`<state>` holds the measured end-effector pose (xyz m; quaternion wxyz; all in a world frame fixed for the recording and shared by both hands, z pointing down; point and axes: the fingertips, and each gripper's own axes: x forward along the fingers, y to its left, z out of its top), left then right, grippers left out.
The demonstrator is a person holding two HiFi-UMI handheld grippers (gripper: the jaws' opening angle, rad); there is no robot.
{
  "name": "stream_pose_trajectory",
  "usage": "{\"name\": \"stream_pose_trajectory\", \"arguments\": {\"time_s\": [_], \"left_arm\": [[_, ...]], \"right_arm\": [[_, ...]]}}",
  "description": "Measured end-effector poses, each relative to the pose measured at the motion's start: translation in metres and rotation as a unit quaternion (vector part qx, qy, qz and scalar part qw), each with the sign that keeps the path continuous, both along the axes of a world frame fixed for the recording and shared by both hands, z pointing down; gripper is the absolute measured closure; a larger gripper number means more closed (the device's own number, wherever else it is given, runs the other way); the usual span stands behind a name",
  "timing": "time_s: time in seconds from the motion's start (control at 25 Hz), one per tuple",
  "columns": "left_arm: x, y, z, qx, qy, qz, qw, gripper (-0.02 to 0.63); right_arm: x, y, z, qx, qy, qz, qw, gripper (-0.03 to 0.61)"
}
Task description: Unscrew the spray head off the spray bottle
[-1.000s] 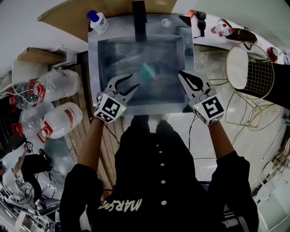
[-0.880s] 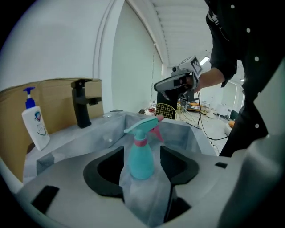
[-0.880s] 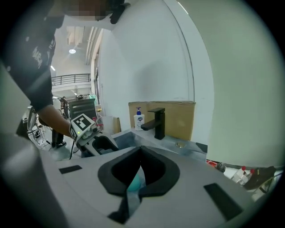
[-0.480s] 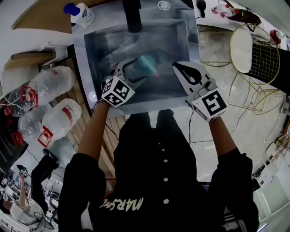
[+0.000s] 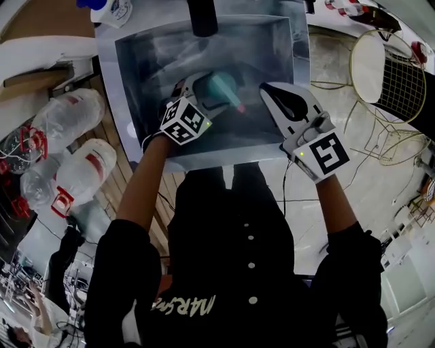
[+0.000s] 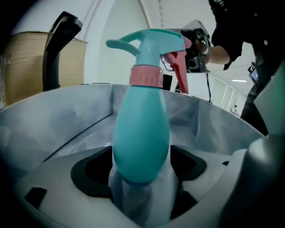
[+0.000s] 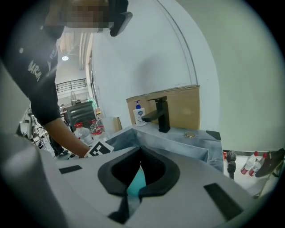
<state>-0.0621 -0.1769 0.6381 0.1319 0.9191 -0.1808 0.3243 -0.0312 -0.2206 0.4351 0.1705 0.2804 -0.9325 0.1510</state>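
A teal spray bottle (image 5: 221,87) with a pink collar (image 6: 146,76), teal spray head (image 6: 153,42) and pink trigger stands in the steel sink (image 5: 204,155). In the left gripper view the bottle (image 6: 141,133) rises upright between the jaws. My left gripper (image 5: 202,94) reaches into the basin. Its jaws have just been opening and now stand wide around the bottle's body, with a gap on each side. My right gripper (image 5: 272,94) hovers shut over the sink's right front part, just right of the bottle. Through its closed jaws (image 7: 136,190) a bit of teal shows.
A black tap (image 5: 202,17) stands at the sink's back edge, and a soap pump bottle (image 5: 112,8) is at its back left corner. Large water bottles (image 5: 71,119) lie on the floor to the left. A wire-framed stool (image 5: 391,75) stands to the right.
My left gripper has gone forward and down into the sink, and its jaws have spread around the bottle. The right gripper has dropped slightly and stays shut.
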Motion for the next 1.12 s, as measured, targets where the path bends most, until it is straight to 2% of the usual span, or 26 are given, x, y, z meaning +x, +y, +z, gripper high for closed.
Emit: {"name": "stream_pose_trajectory", "arguments": {"time_s": [0.24,0.44,0.52,0.6,0.72,0.8,0.96,1.12], "left_arm": [[0.005,-0.008,0.005,0.009,0.01,0.002,0.9999,0.221],[0.006,-0.008,0.006,0.018,0.009,0.005,0.9998,0.221],[0.005,-0.008,0.007,0.019,0.008,0.005,0.9998,0.221],[0.005,-0.008,0.007,0.019,0.009,0.005,0.9998,0.221],[0.005,-0.008,0.007,0.018,0.01,0.004,0.9998,0.221],[0.005,-0.008,0.007,0.015,0.014,0.002,0.9998,0.221],[0.006,-0.009,0.006,0.015,0.021,0.0,0.9997,0.221],[0.005,-0.009,0.006,0.022,0.019,0.0,0.9996,0.221]], "right_arm": [[-0.005,-0.002,0.009,-0.009,-0.003,-0.007,1.0,0.566],[-0.02,-0.004,0.003,-0.012,-0.039,-0.019,0.999,0.565],[-0.029,-0.003,0.001,-0.018,-0.046,-0.031,0.998,0.46],[-0.038,0.002,0.001,-0.022,-0.048,-0.049,0.997,0.409],[-0.049,0.018,0.012,-0.019,-0.014,-0.099,0.995,0.311],[-0.053,0.028,0.025,-0.017,0.024,-0.123,0.992,0.293],[-0.054,0.029,0.05,-0.031,0.076,-0.101,0.992,0.285],[-0.057,0.023,0.072,-0.023,0.108,-0.079,0.991,0.287]]}}
